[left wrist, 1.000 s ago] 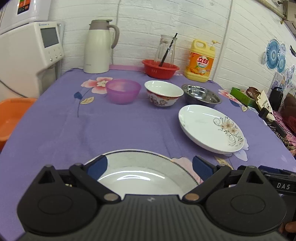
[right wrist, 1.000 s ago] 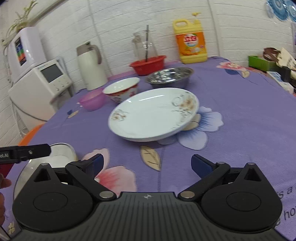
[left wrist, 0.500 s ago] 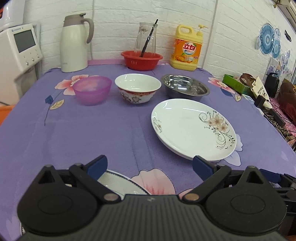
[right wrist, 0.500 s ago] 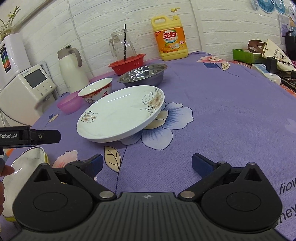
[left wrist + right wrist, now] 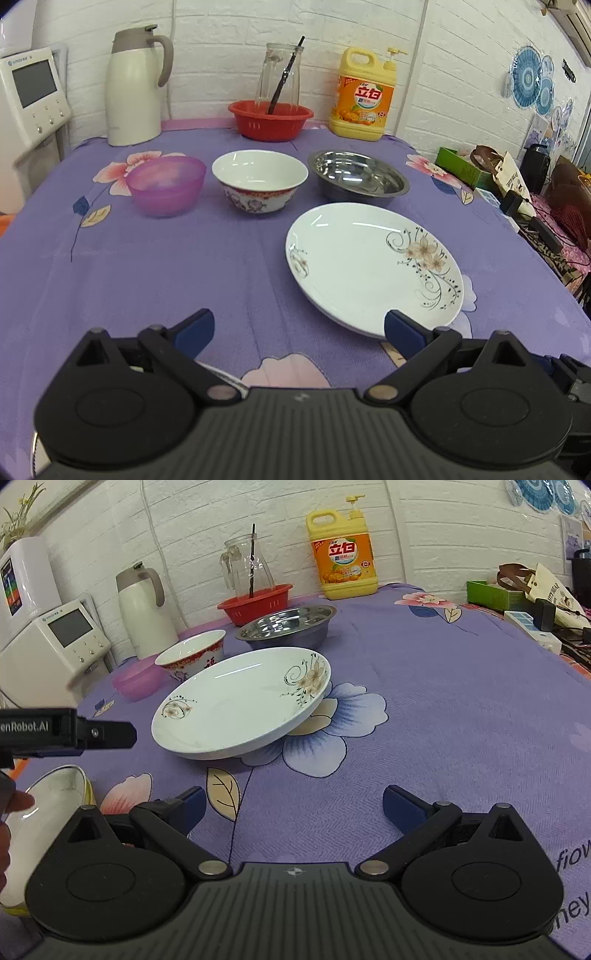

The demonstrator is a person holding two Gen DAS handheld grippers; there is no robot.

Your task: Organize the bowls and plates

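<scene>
Purple floral cloth covers the surface (image 5: 122, 273), and the left wrist view looks across it: the left gripper (image 5: 298, 328) hovers low with its jaws spread wide and nothing between them. Ahead stand a pink plastic bowl (image 5: 166, 184), a red-rimmed ceramic bowl (image 5: 259, 181) and a steel bowl (image 5: 358, 178) in a row, with the flowered white plate (image 5: 373, 264) just in front of the steel one, its near rim beside the right blue pad. In the right wrist view, the right gripper (image 5: 294, 808) is likewise wide open and empty above bare cloth; the flowered plate (image 5: 242, 701) lies ahead, tilted on its foot, and a second white plate (image 5: 44, 812) with a yellow edge sits at the lower left under the other gripper. To collect the flowered plate well, I would judge it best to bring one finger under the raised rim, close squarely on the edge, and lift level before stacking.
</scene>
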